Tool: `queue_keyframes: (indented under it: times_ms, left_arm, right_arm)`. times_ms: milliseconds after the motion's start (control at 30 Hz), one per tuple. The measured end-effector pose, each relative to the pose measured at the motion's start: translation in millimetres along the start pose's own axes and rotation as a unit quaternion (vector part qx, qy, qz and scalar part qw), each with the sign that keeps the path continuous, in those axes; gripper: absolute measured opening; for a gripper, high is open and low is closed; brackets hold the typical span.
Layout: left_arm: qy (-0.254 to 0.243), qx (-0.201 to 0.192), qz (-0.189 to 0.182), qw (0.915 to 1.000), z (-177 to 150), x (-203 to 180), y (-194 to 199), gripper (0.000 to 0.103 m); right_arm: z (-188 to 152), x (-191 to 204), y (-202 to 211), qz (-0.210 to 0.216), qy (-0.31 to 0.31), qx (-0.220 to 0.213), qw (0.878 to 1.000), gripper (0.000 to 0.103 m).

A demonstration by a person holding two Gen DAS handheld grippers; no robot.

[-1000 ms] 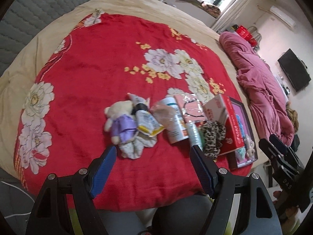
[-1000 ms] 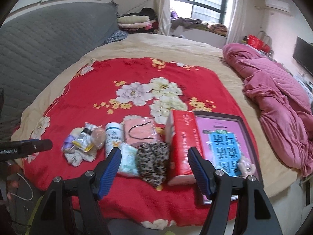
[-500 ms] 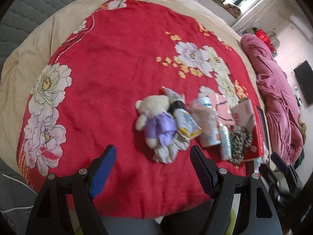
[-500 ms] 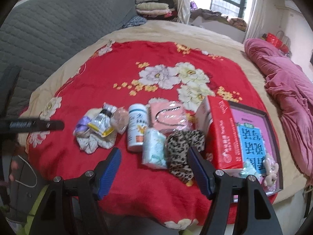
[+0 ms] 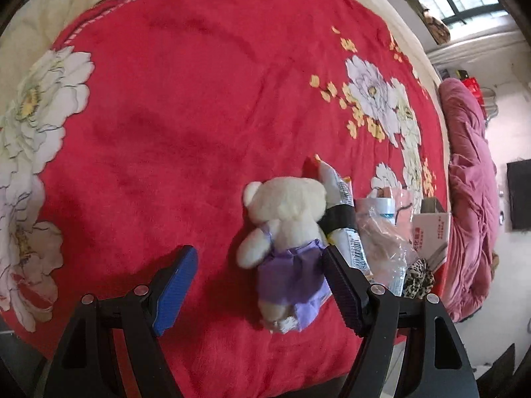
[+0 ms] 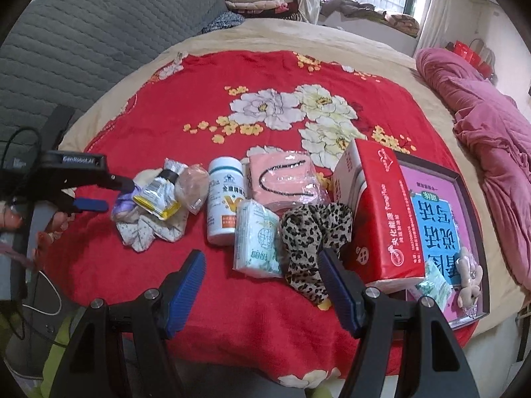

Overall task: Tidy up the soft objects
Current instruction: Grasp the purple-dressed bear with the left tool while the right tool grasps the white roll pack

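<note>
Plush bear (image 5: 285, 212) | fuzzy cream | velvety red blanket (image 5: 186, 106)

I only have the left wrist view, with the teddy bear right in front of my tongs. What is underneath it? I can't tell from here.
Observer: The right wrist view shows a crumpled white patterned cloth lying under the teddy bear and the yellow packet.
Operator: Are my left tongs gripping the bear?
Observer: No. Seen side-on, the left tongs are open and have just been closing a little. Their tips reach the bear's purple dress, but the pads are not pressing on it.
Operator: And the right tongs?
Observer: The right tongs are open and hold nothing. They hang over the tissue pack and the leopard-print scrunchie.
</note>
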State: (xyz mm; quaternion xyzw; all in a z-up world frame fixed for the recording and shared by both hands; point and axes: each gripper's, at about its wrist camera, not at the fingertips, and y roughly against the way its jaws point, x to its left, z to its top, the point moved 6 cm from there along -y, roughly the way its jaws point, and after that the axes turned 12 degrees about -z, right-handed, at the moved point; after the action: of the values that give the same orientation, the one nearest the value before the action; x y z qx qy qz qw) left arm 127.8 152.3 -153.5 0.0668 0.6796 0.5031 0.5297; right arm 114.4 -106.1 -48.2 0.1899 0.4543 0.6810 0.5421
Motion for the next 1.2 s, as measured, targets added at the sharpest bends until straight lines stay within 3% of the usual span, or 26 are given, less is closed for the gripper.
queue_keyframes:
  times_ms: [133,300,700,833,967,1033,1133,1200]
  left_arm:
    - [0.017,0.013,-0.023,0.9995,3,-5,-14,0.069]
    - [0.022,0.022,-0.011,0.9994,6,-6,-28,0.063]
    - [0.043,0.005,-0.037,0.9984,14,2,-30,0.051]
    - [0.046,-0.001,-0.045,0.9980,12,4,-26,0.049]
    - [0.037,-0.007,-0.048,0.9981,10,3,-20,0.048]
    - [0.028,-0.014,-0.049,0.9983,10,1,-15,0.048]
    - [0.021,-0.018,-0.047,0.9985,9,0,-9,0.048]
    - [0.012,-0.022,-0.042,0.9988,7,-1,-5,0.048]
  right_arm:
    - [-4,4,-10,0.000,0.003,0.009,1.000,0.070]
    - [-6,8,-21,-0.005,0.008,0.016,1.000,0.070]
    - [-7,23,-57,-0.015,0.030,0.043,0.999,0.070]
    - [-6,33,-70,-0.058,0.065,0.031,0.996,0.069]
    - [-7,41,-81,-0.089,0.093,0.026,0.991,0.046]
    - [-9,45,-84,-0.085,0.096,0.029,0.991,0.028]
    - [-10,42,-81,-0.070,0.080,0.030,0.994,0.025]
    - [-9,36,-74,-0.033,0.056,0.033,0.997,0.024]
